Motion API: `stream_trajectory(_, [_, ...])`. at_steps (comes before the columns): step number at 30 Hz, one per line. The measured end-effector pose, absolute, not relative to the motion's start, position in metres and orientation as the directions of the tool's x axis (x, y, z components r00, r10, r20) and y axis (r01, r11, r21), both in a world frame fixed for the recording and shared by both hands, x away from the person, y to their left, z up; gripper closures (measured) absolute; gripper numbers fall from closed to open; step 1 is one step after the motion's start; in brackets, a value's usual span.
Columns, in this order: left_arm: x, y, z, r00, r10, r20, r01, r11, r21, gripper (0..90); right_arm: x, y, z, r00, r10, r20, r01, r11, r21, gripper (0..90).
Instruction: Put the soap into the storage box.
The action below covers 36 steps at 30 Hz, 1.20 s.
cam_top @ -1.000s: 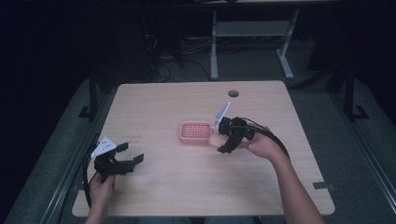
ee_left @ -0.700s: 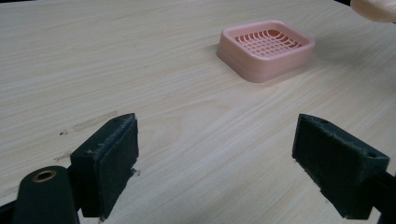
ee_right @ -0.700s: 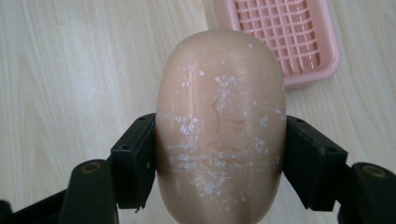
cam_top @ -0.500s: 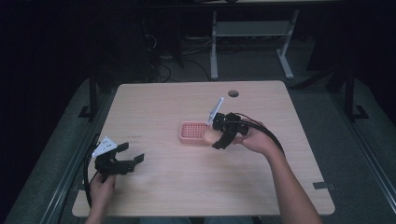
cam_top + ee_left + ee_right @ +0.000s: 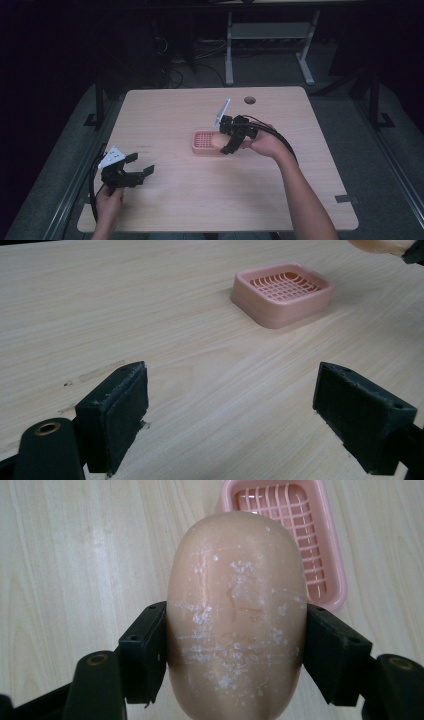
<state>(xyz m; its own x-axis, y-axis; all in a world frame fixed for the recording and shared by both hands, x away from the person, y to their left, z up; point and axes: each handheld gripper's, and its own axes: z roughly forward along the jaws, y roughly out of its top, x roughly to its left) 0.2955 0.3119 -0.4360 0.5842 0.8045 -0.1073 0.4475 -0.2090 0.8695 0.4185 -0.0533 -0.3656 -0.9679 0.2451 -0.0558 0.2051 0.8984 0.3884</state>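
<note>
We start at the right gripper, whose two black jaws are pressed against the left and right flanks of a peach-coloured bar of soap. The soap is an oval, its surface scuffed with white flecks and faint scratches, and it sticks out well beyond the jaw tips. In the high view we see the same right gripper held in the person's right hand above the middle of the worktop, with the soap at its tip, over the right end of a pink soap dish.

In the right gripper view the pink soap dish lies beyond and to the right of the soap, partly hidden behind it; its bottom is a grid of slats. We cannot tell from these views whether the soap touches the dish, though in the left gripper view the soap appears raised above the dish, apart from it.

Moving outward to the other side, the left gripper has its jaws spread wide, nothing between them but bare wood. It looks across the worktop toward the dish, which sits well apart from it. In the high view we find this left gripper near the front left corner of the worktop, held in the person's left hand, with a grey three-cornered plate on top. A round cable hole sits near the far edge, right of centre.
</note>
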Motion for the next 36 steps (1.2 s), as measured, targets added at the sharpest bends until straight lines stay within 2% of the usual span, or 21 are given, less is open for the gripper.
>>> stream_trajectory(36, [0.295,0.314,-0.436,0.585,0.803,-0.116,0.450,-0.202,0.870,14.3,0.458,-0.022,-0.354,-0.973,0.226,-0.041,0.190,0.893,0.408,31.9])
